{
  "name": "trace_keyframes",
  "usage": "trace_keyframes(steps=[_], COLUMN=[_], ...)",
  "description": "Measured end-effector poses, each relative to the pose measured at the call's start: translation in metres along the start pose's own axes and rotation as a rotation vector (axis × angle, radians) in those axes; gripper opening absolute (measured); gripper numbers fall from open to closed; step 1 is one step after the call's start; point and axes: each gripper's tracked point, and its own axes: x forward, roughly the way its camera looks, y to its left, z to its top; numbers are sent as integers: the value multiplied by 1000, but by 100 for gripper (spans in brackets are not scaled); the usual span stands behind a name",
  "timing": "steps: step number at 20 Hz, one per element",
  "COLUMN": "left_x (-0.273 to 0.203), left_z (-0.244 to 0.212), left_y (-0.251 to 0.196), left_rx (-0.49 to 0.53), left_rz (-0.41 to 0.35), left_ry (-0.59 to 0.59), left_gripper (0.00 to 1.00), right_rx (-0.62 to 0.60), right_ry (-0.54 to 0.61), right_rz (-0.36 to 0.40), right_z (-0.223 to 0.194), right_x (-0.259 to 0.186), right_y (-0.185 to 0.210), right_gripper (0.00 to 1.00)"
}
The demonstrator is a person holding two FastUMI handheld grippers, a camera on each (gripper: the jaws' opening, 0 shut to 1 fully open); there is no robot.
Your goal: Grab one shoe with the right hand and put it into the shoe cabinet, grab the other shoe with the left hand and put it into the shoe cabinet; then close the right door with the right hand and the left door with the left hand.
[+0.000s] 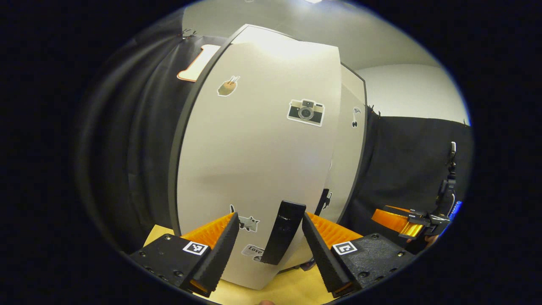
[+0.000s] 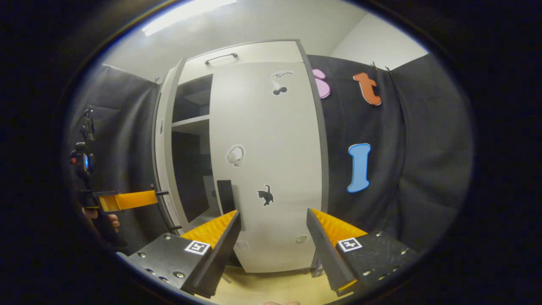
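Note:
The shoe cabinet's left door (image 1: 254, 161), white with stickers, stands partly open close in front of me in the left gripper view. Its black handle (image 1: 283, 232) lies between the spread fingers of my left gripper (image 1: 269, 218), which is open; I cannot tell if a finger touches it. The right door (image 2: 266, 161) looks shut against the cabinet, with a black handle (image 2: 224, 195) near its left edge. My right gripper (image 2: 273, 214) is open just in front of that door, holding nothing. Between the doors a dark gap shows a shelf (image 2: 190, 123). The inside is too dark to make out shoes.
The cabinet stands on a light wooden surface (image 1: 292, 288). Black cloth (image 2: 402, 169) hangs on both sides of it. In the right gripper view the left gripper (image 2: 127, 200) and the hand (image 2: 112, 220) holding it sit against the left door (image 2: 163, 140). The right gripper (image 1: 406, 224) is at the far right.

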Motion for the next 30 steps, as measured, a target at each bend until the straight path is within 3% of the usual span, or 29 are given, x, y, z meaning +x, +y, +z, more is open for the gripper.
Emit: trace_keyframes(steps=[4, 5, 7, 8, 13, 16, 17, 18, 20, 25, 30], left_x=[20, 23, 30, 36, 42, 30, 22, 16, -1, -37, -58], left_z=[0, 0, 0, 1, 9, 12, 14, 14, 20, 33, 40], left_y=[-3, -4, -4, -6, -21, -36, -43, -49, -57, -70, -78], left_rx=[4, 5, 16, 24, 100, 135, 139, 143, 164, 244, 195], left_rz=[-28, -30, -29, -25, -29, -16, -17, -14, 13, 89, 120], left_ry=[4, 4, 4, 5, -16, -20, -21, -24, -40, -81, -129], left_gripper=[92, 91, 92, 92, 87, 87, 87, 82, 87, 86, 86], right_rx=[24, 27, 31, 30, 21, 23, 23, 23, 21, -8, -27], right_ry=[-3, -4, -9, -12, -23, -46, -50, -56, -70, -119, -124], right_rz=[-40, -49, -63, -70, -84, -83, -81, -77, -65, -39, -7], right_z=[0, 1, 2, 3, 9, 15, 18, 20, 26, 45, 45], right_x=[-13, -16, -23, -27, -46, -56, -60, -63, -70, -79, -80], right_y=[-18, -22, -28, -30, -35, -31, -29, -27, -22, -7, 5], right_gripper=[94, 89, 94, 89, 89, 89, 94, 94, 94, 94, 94])
